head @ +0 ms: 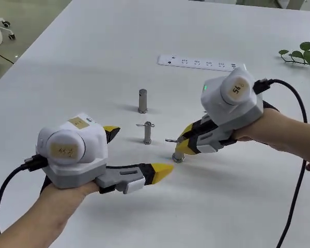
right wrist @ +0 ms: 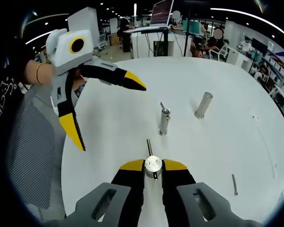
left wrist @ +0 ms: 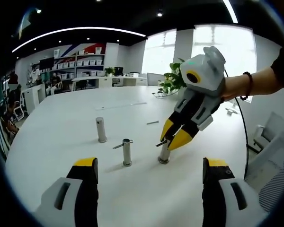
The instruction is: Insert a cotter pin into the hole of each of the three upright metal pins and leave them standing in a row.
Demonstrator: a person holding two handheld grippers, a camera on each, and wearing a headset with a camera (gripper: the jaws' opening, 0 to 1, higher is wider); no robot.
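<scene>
A large white table fills most of the head view. Two handheld grippers hover over it. The left gripper, at lower left, has its yellow-tipped jaws spread wide with nothing between them. The right gripper, at centre right, has its jaws pressed in on either side of the top of the nearest metal pin.

At upper centre lies one white power strip, and at the upper right edge a green plant sprig.

Three metal pins stand upright in a diagonal row at the centre of the frame: the nearest one, a middle pin and a far pin. One cotter pin sits through the middle pin's top. A second cotter pin sticks out to the left at the right gripper's tips.

The right gripper view looks straight down on the nearest pin's round cap, with the second cotter pin pointing away beyond it. At that view's lower right a thin loose metal piece lies on the table.
</scene>
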